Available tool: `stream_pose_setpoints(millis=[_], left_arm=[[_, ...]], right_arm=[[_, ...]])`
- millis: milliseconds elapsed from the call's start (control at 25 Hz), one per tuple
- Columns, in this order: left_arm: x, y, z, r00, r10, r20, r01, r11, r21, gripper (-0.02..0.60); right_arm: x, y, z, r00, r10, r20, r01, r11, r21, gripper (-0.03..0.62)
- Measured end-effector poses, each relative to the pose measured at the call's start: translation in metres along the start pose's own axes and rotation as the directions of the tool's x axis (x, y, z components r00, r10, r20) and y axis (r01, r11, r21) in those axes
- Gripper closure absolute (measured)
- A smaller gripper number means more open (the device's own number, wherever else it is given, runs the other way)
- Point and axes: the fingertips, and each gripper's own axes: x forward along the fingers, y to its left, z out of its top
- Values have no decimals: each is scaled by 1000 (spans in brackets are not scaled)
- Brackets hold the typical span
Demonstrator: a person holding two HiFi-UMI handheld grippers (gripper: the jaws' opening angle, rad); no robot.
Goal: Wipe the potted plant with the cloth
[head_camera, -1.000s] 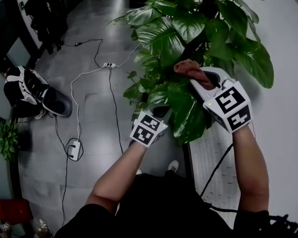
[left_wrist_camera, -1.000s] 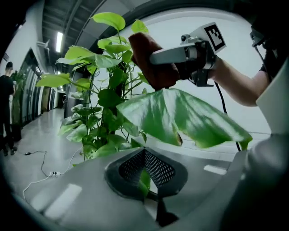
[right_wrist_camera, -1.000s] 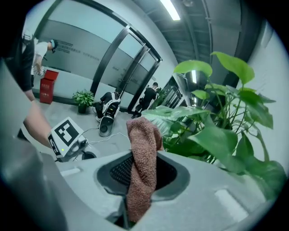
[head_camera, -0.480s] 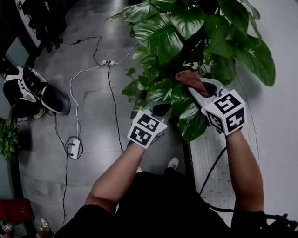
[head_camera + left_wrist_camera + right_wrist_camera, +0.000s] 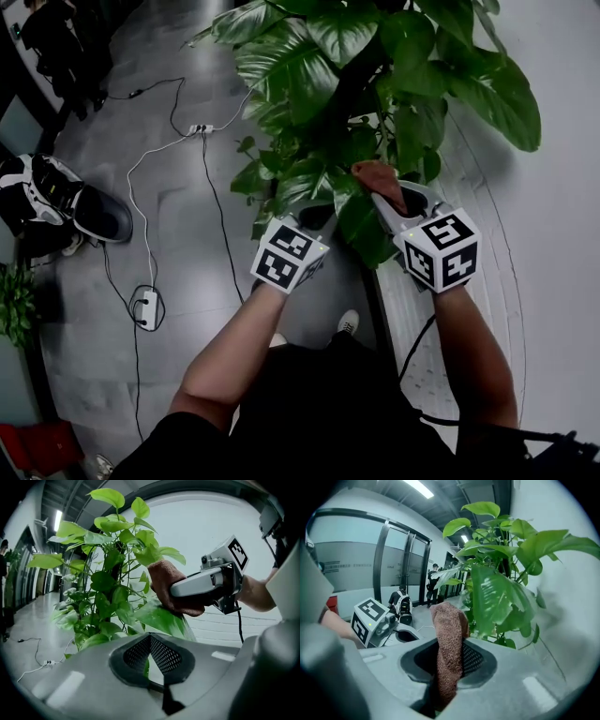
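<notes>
Grey floor (image 5: 187, 216) lies underfoot. Nearest, the left gripper (image 5: 150, 667) is pressed together on the near end of a broad leaf (image 5: 164, 620), seemingly steadying it. Just beyond, the right gripper (image 5: 447, 667) pinches the brown cloth (image 5: 449, 630), which rests against that leaf of the potted plant (image 5: 319, 66). Wiping looks under way. The next move calls for a gentle stroke along the leaf toward its tip.

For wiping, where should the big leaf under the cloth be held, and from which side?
By its drooping tip, from below: the leaf hangs toward the left gripper, blade face up under the cloth, its stem end buried in the plant.
</notes>
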Motion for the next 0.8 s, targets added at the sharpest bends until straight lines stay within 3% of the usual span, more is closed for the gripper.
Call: stream_pose_setpoints(millis=[320,800], left_arm=[[9,-10,13,999,-39,18,38,999,31,565],[0,0,26,1000,5,9,-6,998,60,565]], right_arm=[[-23,12,-35,1000,-25,2,25,997,67,525],[-41,36,-80,999,-25,-42,30,992,124,526]])
